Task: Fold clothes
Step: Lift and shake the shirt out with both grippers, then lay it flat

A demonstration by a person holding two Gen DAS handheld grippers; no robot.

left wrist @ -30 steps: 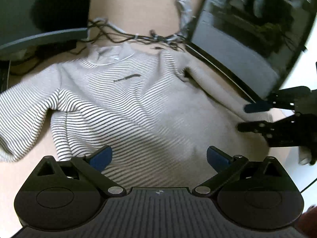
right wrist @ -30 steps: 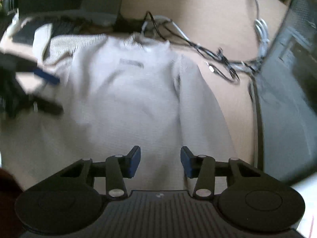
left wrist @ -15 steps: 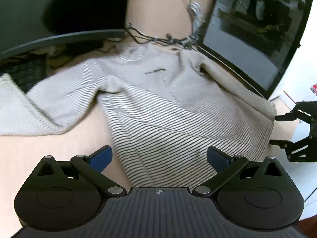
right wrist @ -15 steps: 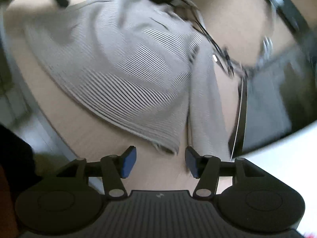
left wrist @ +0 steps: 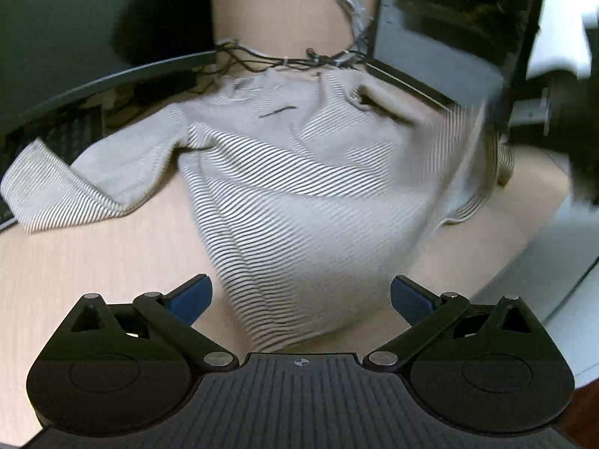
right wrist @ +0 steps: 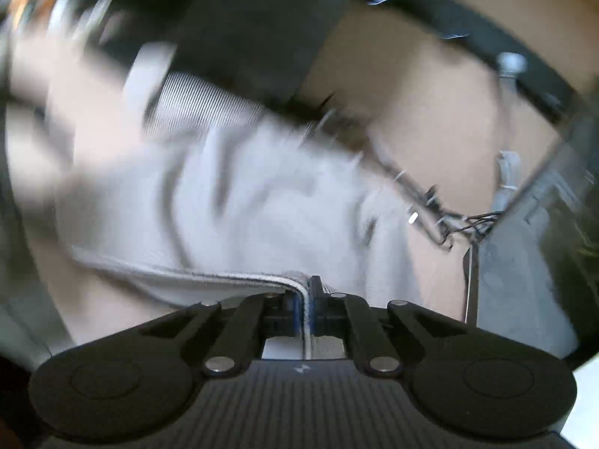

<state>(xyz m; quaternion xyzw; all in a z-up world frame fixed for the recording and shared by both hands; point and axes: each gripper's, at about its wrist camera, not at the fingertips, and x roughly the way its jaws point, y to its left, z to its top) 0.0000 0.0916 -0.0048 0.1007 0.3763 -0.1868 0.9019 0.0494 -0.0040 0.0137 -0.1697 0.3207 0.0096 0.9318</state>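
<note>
Striped sweater point(left wrist: 299, 194) — hem edge pinched between the closed pads of the right gripper point(right wrist: 307, 301), which is clamped on the ribbed border at the garment's lower right corner; cloth there lifted and blurred. Left gripper point(left wrist: 301, 295) — jaws spread wide, nothing between them, poised above the sweater's lower hem near the desk's near edge. Sweater lies front-up on the pale wooden desk point(left wrist: 93, 262), collar toward the far edge, one sleeve point(left wrist: 86, 176) stretched toward the left edge onto a keyboard point(left wrist: 67, 134). Tangled cables point(left wrist: 292, 60) just beyond the collar. Dark monitor point(left wrist: 449, 30) at the far right; a second screen point(left wrist: 75, 37) at the far left.
</note>
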